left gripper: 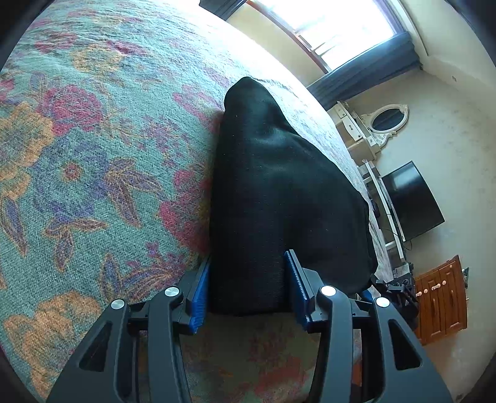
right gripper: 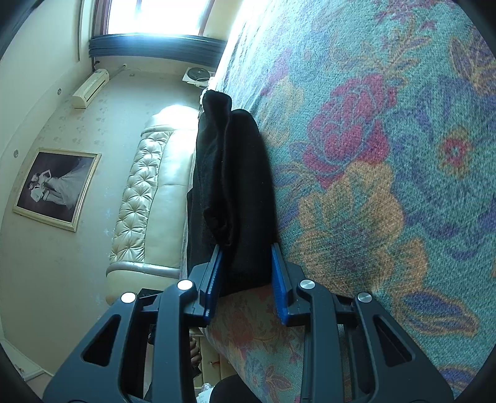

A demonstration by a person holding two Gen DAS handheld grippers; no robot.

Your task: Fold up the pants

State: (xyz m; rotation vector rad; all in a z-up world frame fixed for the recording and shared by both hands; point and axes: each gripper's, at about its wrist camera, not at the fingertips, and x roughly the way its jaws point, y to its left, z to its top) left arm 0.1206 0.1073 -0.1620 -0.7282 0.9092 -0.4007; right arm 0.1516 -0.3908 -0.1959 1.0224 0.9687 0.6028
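The black pants (left gripper: 279,192) lie in a folded bundle on the floral bedspread (left gripper: 93,155). My left gripper (left gripper: 248,288) has its blue pads (left gripper: 200,288) on either side of the bundle's near end, jaws wide, fabric filling the gap. In the right wrist view the pants (right gripper: 232,186) show as stacked folded layers on the bedspread (right gripper: 387,155). My right gripper (right gripper: 248,279) straddles the near end in the same way, its blue pads (right gripper: 280,279) against the cloth's sides.
A window (left gripper: 325,28) with dark curtains, a white dresser with mirror (left gripper: 384,121), a TV (left gripper: 412,201) and a wooden cabinet (left gripper: 440,297) stand past the bed. A cream tufted headboard (right gripper: 148,192), a framed photo (right gripper: 55,189) and an air conditioner (right gripper: 90,88) are on the wall side.
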